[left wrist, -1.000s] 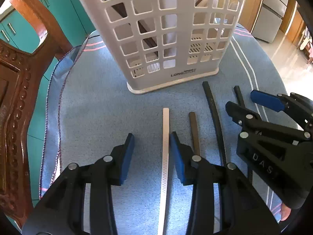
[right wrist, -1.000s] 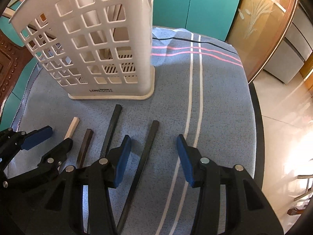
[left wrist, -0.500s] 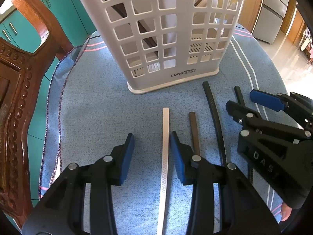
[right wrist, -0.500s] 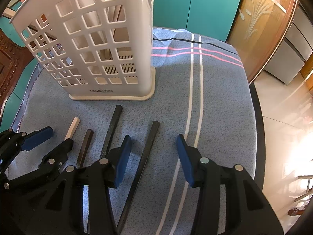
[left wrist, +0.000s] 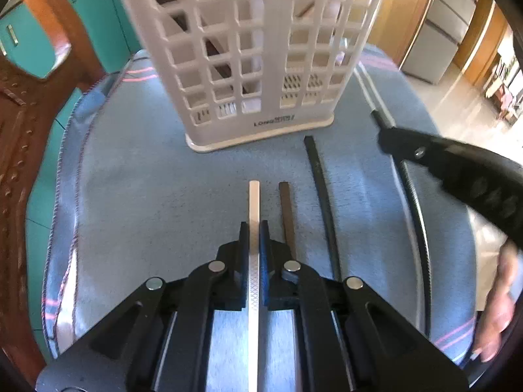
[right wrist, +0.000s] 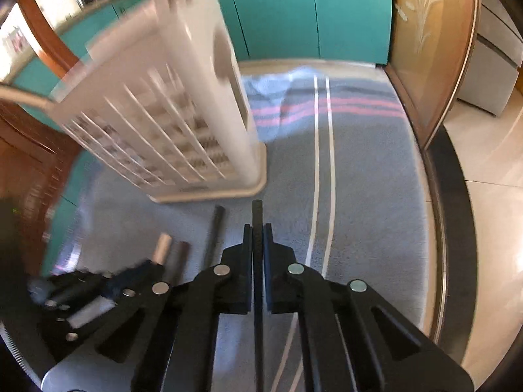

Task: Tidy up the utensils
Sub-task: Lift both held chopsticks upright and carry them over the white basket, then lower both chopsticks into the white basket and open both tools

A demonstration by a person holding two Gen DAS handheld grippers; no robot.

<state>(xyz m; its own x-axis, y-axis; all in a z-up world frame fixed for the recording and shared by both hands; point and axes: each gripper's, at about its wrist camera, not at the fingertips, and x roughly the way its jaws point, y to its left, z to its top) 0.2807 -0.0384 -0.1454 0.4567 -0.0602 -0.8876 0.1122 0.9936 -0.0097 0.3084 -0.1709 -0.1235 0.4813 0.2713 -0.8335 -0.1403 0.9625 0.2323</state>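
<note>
My left gripper [left wrist: 254, 228] is shut on a white utensil handle [left wrist: 254, 202] that points toward the white lattice utensil basket [left wrist: 255, 62]. A brown handle [left wrist: 287, 209] and a long black handle [left wrist: 322, 196] lie on the blue cloth to its right. My right gripper [right wrist: 258, 230] is shut on another black handle [right wrist: 257, 219] and holds it lifted and pointing toward the basket [right wrist: 183, 137]; it also shows in the left wrist view [left wrist: 382, 130]. The left gripper [right wrist: 130, 274] appears blurred at lower left of the right wrist view.
A blue striped cloth [left wrist: 137, 196] covers the round table. A carved wooden chair [left wrist: 19, 130] stands at the left. Teal cabinets [right wrist: 310, 9] are behind the table, and the table edge [right wrist: 447, 228] drops to a tiled floor on the right.
Both grippers have closed, the left on the white handle, the right on a black handle. The right gripper has risen and moved forward toward the basket; its view is motion-blurred.
</note>
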